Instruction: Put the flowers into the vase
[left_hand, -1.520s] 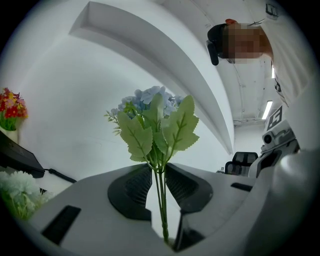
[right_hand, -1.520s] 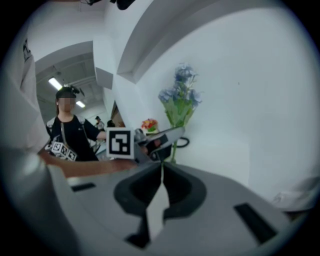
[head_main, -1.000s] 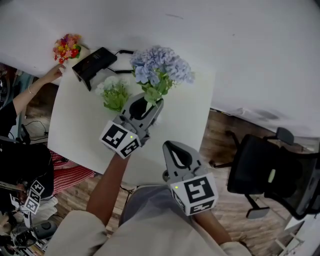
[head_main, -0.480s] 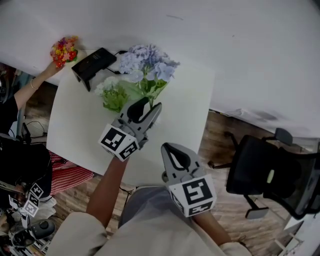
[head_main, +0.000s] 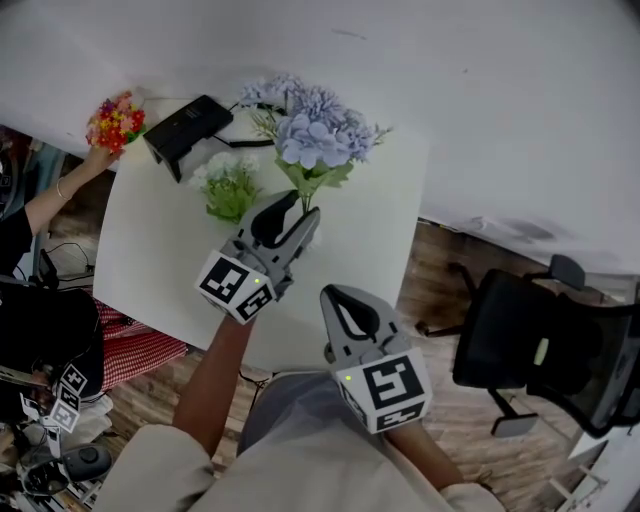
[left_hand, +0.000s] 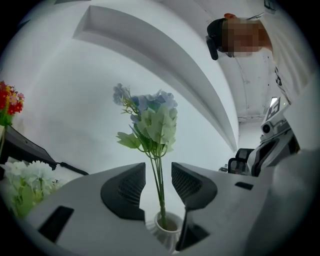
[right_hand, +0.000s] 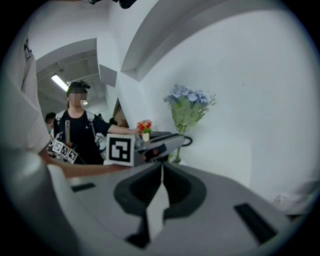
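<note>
Jaws apart around upright flowers (left_hand: 152, 125)

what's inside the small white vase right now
The green stems of the blue flower bunch stand in the vase mouth. How deep they reach is hidden by its wall.

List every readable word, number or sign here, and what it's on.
No readable words or numbers anywhere.
Left gripper, whose jaws have just been opening with the flower stem between them: square code markers, no text.
Right gripper: the same.
Black box: no print legible.
</note>
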